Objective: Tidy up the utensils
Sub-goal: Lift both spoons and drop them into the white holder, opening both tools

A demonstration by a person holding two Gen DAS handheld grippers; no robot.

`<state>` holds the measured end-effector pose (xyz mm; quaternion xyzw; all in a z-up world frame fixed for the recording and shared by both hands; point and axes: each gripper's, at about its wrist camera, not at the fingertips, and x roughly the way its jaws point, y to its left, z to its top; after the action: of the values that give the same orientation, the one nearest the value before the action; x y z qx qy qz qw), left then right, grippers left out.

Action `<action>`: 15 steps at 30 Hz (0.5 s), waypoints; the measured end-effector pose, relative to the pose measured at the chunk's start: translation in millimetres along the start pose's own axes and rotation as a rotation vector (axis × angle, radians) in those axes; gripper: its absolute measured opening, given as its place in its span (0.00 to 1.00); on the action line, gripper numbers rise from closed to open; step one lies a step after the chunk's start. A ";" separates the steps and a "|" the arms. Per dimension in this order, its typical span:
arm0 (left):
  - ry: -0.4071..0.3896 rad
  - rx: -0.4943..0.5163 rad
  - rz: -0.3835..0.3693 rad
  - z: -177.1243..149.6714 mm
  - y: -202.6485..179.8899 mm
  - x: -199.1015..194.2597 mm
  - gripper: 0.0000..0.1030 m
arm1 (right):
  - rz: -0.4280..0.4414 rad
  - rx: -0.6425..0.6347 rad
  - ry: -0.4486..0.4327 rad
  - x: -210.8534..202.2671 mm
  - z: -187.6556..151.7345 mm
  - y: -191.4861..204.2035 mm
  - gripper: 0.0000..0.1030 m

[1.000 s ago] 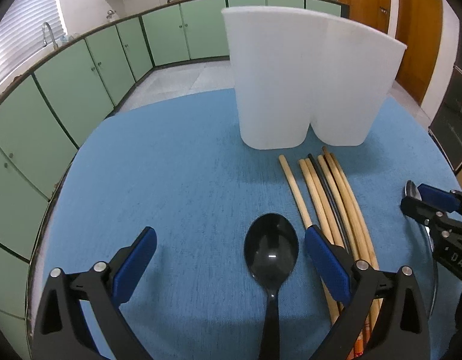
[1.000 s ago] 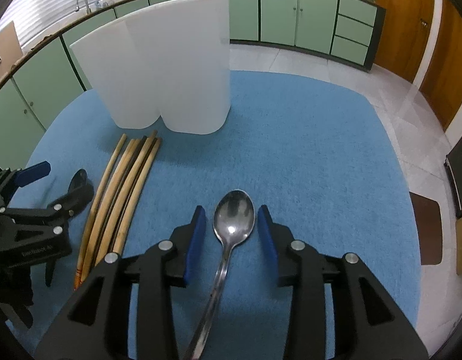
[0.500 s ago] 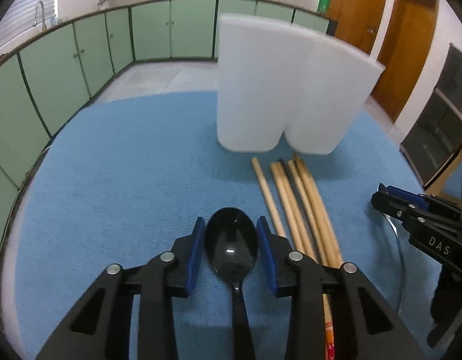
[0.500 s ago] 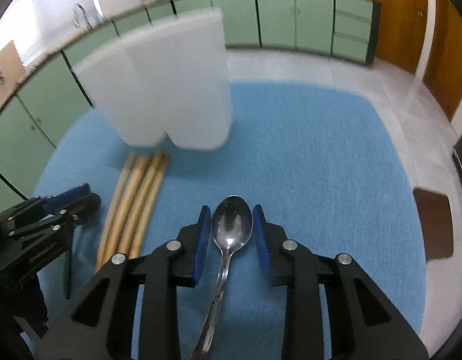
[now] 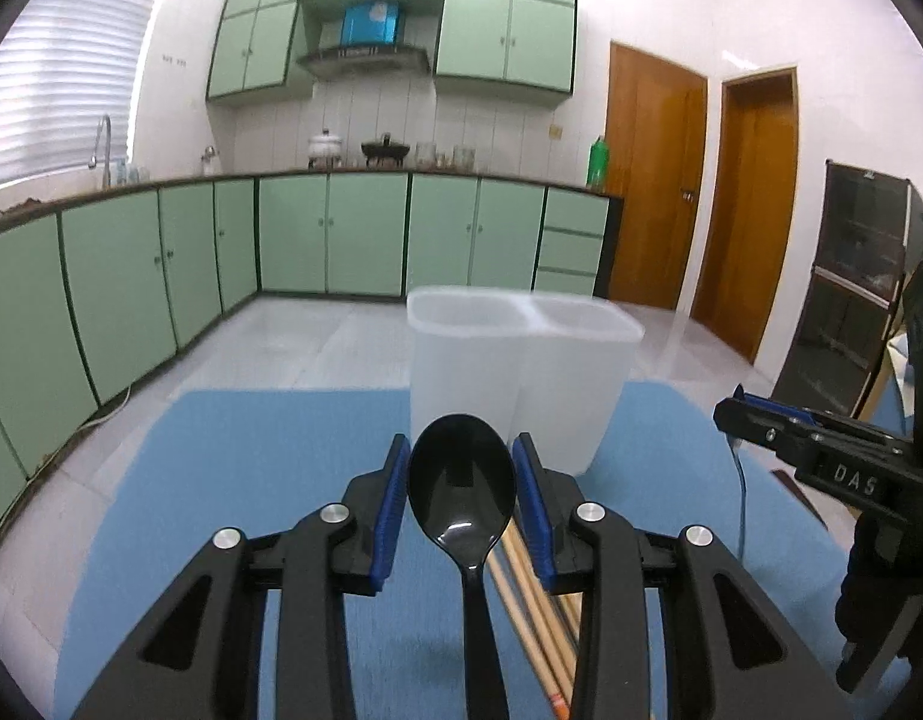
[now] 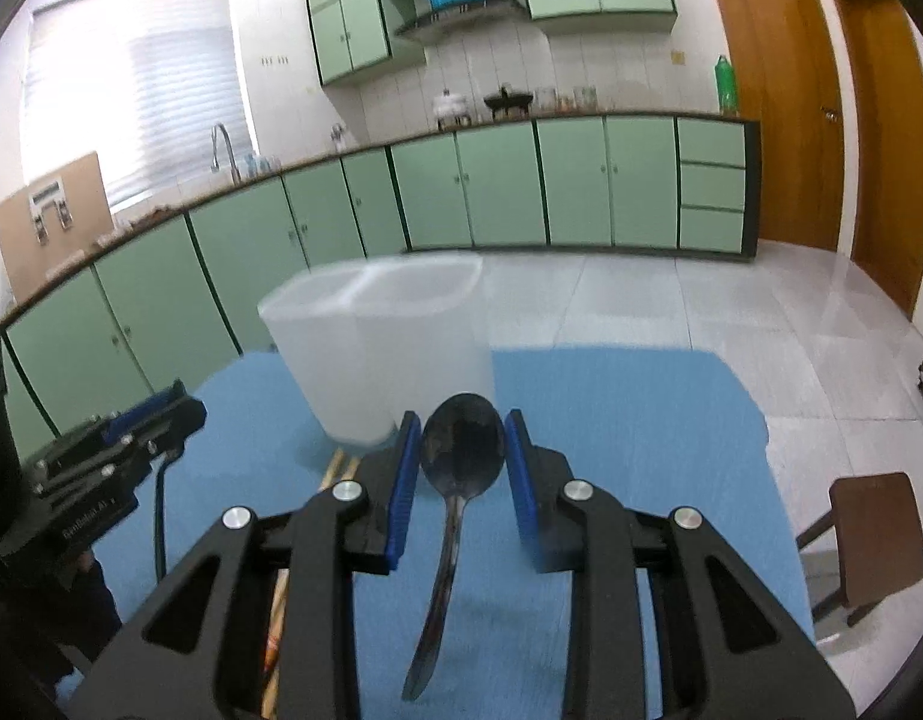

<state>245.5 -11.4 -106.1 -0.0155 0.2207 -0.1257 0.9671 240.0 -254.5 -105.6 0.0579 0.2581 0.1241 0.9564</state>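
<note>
The left gripper [image 5: 461, 495] has its blue-padded jaws closed on the bowl of a black plastic spoon [image 5: 463, 483], the pads pressing either side of the bowl and the handle running back toward the person's hand. The spoon is lifted clear of the blue tablecloth [image 5: 251, 468], bowl pointing forward. The right gripper [image 6: 461, 468] is clamped the same way on a metal spoon [image 6: 461, 450], pads against both sides of the bowl, its thin handle hanging down and back between the black arms.

Below the left gripper, a bundle of wooden chopsticks [image 5: 533, 612] lies flat on the cloth, running from near the front edge toward the container; from the right wrist view only their tips [image 6: 340, 465] peek out beside the left pad, close to the container's base.

Just ahead of both spoons stands a white translucent utensil holder [image 5: 521, 372], upright on the far half of the table, divided into two compartments side by side; from the right wrist it shows slightly blurred [image 6: 377, 348]. Both compartments look empty from here, though I cannot see to their bottoms.

The two grippers are held side by side, each visible at the edge of the other's view. Beyond the table are green kitchen cabinets [image 5: 341, 234] and wooden doors [image 5: 653, 180]; a brown stool [image 6: 875, 534] stands off the table's right edge.
</note>
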 end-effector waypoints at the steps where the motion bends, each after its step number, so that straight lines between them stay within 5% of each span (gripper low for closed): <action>1: -0.013 -0.003 -0.003 6.5 1.5 -0.8 0.34 | 0.004 0.004 -0.014 -2.8 3.2 2.5 0.26; 15: -0.282 -0.002 -0.024 130.7 -7.0 13.7 0.34 | 0.053 0.007 -0.257 2.9 130.4 -8.1 0.26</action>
<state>312.1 -24.9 6.6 -0.0367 0.0828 -0.1337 0.9869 310.4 -267.6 3.7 0.0833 0.1324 0.1398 0.9778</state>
